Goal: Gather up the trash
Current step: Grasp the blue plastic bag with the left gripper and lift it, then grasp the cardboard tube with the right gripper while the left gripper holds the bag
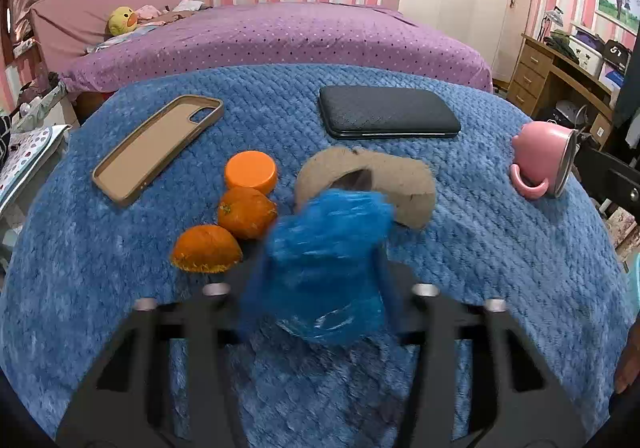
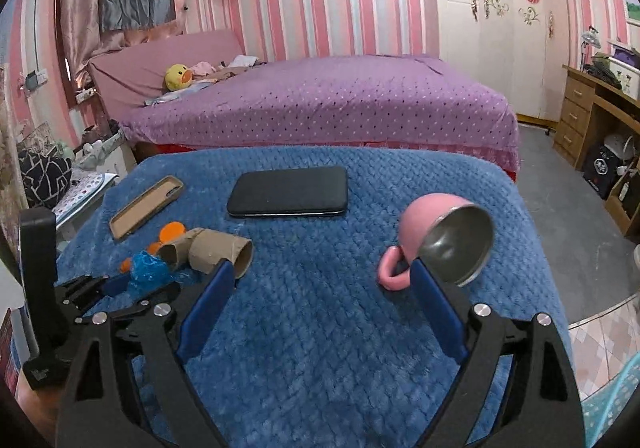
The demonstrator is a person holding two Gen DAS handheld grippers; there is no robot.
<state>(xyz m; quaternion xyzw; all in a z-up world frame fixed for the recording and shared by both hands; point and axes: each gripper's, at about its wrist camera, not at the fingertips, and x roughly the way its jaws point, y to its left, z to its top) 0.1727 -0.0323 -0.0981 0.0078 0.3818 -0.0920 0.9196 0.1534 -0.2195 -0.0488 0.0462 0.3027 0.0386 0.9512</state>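
Observation:
My left gripper (image 1: 320,264) is shut on a crumpled blue plastic bag (image 1: 324,256), held just above the blue blanket; the bag hides the fingertips. It also shows in the right wrist view (image 2: 148,270). Behind it lie bent cardboard tubes (image 1: 412,187), two orange peel pieces (image 1: 246,211) (image 1: 206,248) and an orange cap (image 1: 251,171). My right gripper (image 2: 320,280) is open and empty, its blue fingers (image 2: 436,304) spread over bare blanket, with the tubes (image 2: 216,248) at its left fingertip.
A tan phone case (image 1: 160,147) and a black phone (image 1: 388,111) lie farther back. A pink mug (image 2: 440,240) lies tipped on its side by my right finger. The blue blanket (image 2: 320,328) covers the surface; a purple bed (image 2: 320,99) is behind.

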